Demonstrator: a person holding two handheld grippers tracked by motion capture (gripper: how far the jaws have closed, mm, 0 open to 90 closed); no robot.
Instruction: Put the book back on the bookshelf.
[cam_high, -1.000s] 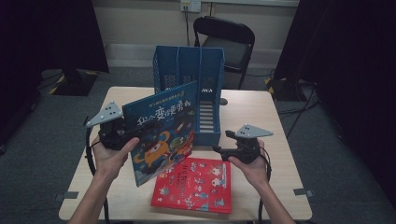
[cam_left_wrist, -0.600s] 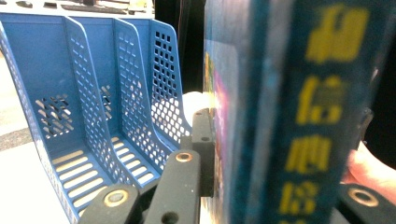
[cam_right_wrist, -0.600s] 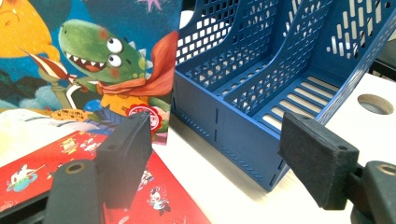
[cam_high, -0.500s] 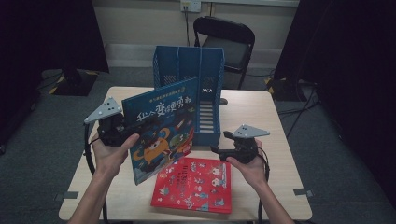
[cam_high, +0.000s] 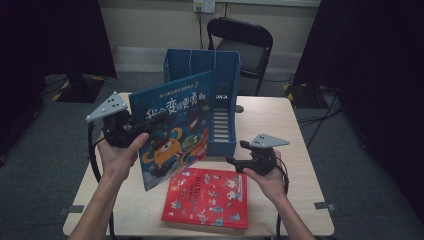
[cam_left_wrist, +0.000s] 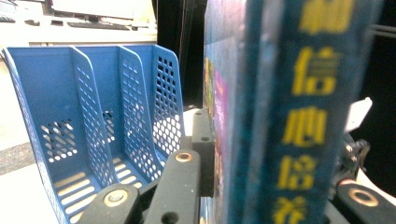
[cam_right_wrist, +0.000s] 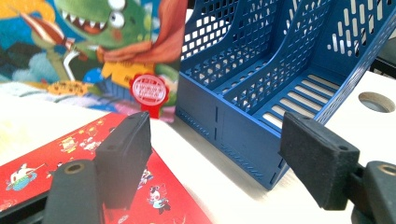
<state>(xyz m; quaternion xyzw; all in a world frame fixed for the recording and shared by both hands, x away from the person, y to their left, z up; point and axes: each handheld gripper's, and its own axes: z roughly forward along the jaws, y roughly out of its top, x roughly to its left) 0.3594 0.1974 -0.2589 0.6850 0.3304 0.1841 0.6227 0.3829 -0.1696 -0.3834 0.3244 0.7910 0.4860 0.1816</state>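
A blue picture book (cam_high: 175, 131) stands tilted upright above the table, in front of the blue file rack (cam_high: 220, 100). My left gripper (cam_high: 145, 127) is shut on the book's left edge; in the left gripper view the book's spine (cam_left_wrist: 280, 116) sits between the jaws (cam_left_wrist: 275, 154), with the rack (cam_left_wrist: 93, 107) behind. A red picture book (cam_high: 207, 197) lies flat on the table near the front. My right gripper (cam_high: 235, 160) rests low at the red book's right edge, open and holding nothing. In the right gripper view its jaws (cam_right_wrist: 222, 154) frame the rack's front corner (cam_right_wrist: 224, 126) and the red book (cam_right_wrist: 70, 149).
The wooden table (cam_high: 270, 120) has bare room on its right side and a round cable hole (cam_right_wrist: 376, 101) near the rack. A black folding chair (cam_high: 240, 40) stands behind the table. Dark curtains hang at both sides.
My left hand has lifted the blue book a little higher. The right hand and the red book have kept still.
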